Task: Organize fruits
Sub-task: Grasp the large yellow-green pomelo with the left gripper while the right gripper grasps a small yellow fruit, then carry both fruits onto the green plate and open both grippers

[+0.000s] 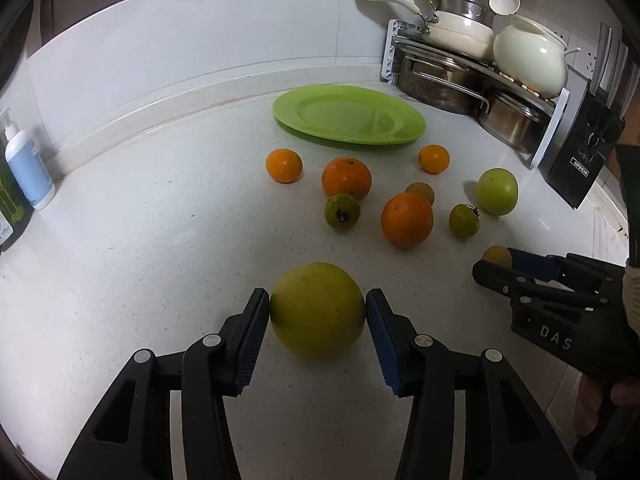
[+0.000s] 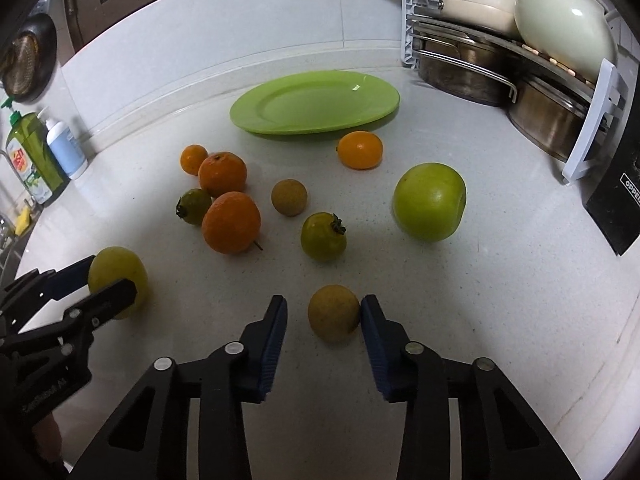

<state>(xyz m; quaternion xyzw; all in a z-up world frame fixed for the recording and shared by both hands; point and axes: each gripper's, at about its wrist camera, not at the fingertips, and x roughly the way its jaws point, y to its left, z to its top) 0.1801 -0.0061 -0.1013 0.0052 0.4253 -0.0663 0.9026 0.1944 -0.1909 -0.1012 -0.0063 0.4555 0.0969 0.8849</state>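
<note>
Left gripper (image 1: pixel 317 312) angles down, pads pressing a yellow-green fruit (image 1: pixel 317 310). Right gripper (image 2: pixel 324 316), nearer the green plate (image 2: pixel 314 102), brackets a small brownish fruit (image 2: pixel 334 312), touching one pad only.

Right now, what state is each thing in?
Left hand-held gripper: shut on yellow fruit.
Right hand-held gripper: open, brown fruit between pads, touching one only.
Plate: empty.
Apple: loose on counter.

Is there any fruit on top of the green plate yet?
No. The green plate holds no fruit; its whole top shows in both views. Every fruit sits on the white counter in front of it. What is under the plate is hidden.
</note>
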